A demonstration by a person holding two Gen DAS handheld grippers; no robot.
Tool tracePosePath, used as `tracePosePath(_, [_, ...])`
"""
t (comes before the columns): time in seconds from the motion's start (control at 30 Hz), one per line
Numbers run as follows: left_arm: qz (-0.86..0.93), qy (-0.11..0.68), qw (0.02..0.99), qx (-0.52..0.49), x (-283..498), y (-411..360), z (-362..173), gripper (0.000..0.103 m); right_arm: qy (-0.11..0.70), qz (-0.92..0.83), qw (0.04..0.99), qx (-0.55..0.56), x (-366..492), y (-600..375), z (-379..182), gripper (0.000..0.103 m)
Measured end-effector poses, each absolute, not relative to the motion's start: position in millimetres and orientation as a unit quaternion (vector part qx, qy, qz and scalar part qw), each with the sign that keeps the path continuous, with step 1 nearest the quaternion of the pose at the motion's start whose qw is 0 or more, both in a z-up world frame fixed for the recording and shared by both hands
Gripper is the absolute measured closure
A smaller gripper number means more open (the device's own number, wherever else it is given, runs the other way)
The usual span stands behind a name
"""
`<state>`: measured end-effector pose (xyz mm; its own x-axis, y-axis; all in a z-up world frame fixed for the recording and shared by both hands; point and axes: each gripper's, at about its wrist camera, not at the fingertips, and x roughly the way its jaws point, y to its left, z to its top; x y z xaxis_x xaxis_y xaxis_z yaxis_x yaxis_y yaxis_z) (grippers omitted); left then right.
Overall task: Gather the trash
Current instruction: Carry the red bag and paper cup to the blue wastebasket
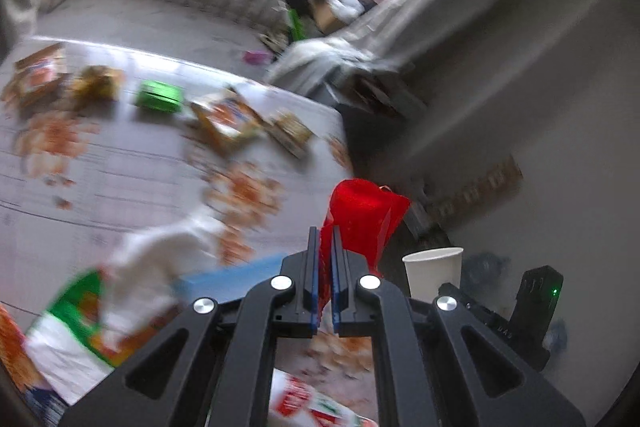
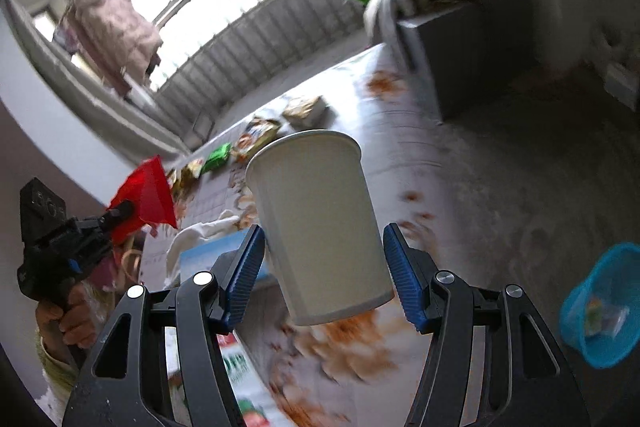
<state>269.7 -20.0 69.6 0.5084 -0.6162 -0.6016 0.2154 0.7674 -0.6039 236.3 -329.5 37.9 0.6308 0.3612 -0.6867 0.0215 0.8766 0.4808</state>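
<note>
My left gripper (image 1: pixel 326 241) is shut on a red plastic wrapper (image 1: pixel 362 215), which sticks up from between its blue pads above the table's right edge. In the right wrist view that wrapper (image 2: pixel 146 193) hangs at the left from the left gripper (image 2: pixel 120 213). My right gripper (image 2: pixel 323 229) is shut on a white paper cup (image 2: pixel 320 223), held tilted in the air over the table, mouth up and away. The cup (image 1: pixel 434 269) also shows low at the right in the left wrist view.
A table in a flower-print cloth (image 1: pixel 120 167) carries a green packet (image 1: pixel 160 97), several snack wrappers (image 1: pixel 228 121), a white rag (image 1: pixel 160 247) and a blue box (image 1: pixel 232 273). A blue basket (image 2: pixel 600 307) with scraps stands on the floor at the right. A grey cabinet (image 2: pixel 460 59) stands beyond the table.
</note>
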Motion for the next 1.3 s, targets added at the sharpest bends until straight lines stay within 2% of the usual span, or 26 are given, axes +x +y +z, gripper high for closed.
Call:
tracePosePath(0.23, [-0.313, 0.468, 0.811, -0.161, 241, -150, 59, 0.099, 0.383, 0.013, 0.874, 0.298, 155, -428, 29, 0.045])
tracePosePath(0.47, [-0.363, 0.52, 0.768, -0.09, 201, -292, 25, 0.099, 0.362, -0.101, 0.836, 0.4, 72, -528, -12, 0.045])
tracePosePath(0.73, [-0.378, 0.583, 0.719, -0.005, 153, -429, -54, 0.098, 0.356, -0.206, 0.762, 0.5, -7, -609, -84, 0.045])
tracePosePath(0.97, [-0.363, 0.602, 0.709, 0.049, 137, -513, -111, 0.098, 0.353, -0.216, 0.733, 0.54, -3, -652, -117, 0.043])
tracePosePath(1.03, [-0.366, 0.593, 0.714, 0.066, 135, -535, -120, 0.092, 0.348, -0.232, 0.731, 0.539, 6, -667, -123, 0.039])
tracePosePath(1.07, [-0.367, 0.594, 0.712, 0.075, 135, -547, -124, 0.078, 0.345, -0.236, 0.731, 0.539, 6, -672, -125, 0.027])
tracePosePath(1.1, [-0.362, 0.595, 0.713, 0.078, 134, -555, -128, 0.056, 0.346, -0.24, 0.73, 0.538, 1, -677, -130, 0.021])
tracePosePath(1.13, [-0.355, 0.594, 0.717, 0.082, 135, -559, -128, 0.049, 0.35, -0.251, 0.725, 0.538, 4, -682, -137, 0.021])
tracePosePath(1.3, [-0.367, 0.569, 0.73, 0.097, 121, -561, -117, 0.042, 0.358, -0.264, 0.712, 0.543, -11, -677, -162, 0.021])
